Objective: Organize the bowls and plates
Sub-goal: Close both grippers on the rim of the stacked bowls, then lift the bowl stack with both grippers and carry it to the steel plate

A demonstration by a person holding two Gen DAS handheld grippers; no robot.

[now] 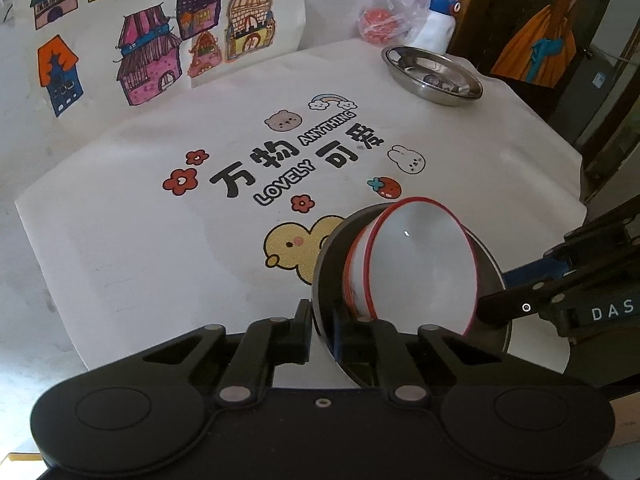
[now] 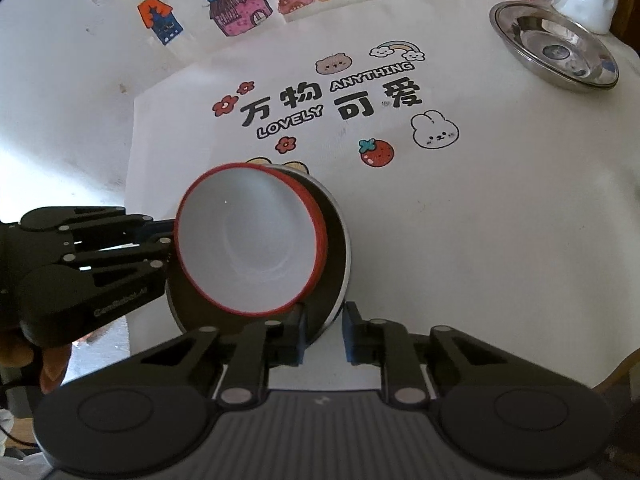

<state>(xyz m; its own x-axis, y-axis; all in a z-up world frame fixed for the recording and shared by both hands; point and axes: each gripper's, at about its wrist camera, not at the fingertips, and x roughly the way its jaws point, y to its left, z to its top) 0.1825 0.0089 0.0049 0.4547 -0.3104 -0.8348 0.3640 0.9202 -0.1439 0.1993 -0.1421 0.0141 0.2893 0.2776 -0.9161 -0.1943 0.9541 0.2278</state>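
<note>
Red-rimmed white bowls (image 2: 248,240), nested, tilted inside dark plate (image 2: 336,248), held above bench (image 2: 500,220). Plate rim pinched by left tongs (image 1: 322,328) and right tongs (image 2: 324,332). Steel dish (image 2: 556,46) at far corner.

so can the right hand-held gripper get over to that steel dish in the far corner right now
Probably not yet: the right hand-held gripper is clamped on the dark plate carrying the red-rimmed bowl. The cloth between it and the steel dish looks bare.

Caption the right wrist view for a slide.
Both grippers hold a dark plate carrying tilted red-rimmed white bowls; steel dish far right.
</note>
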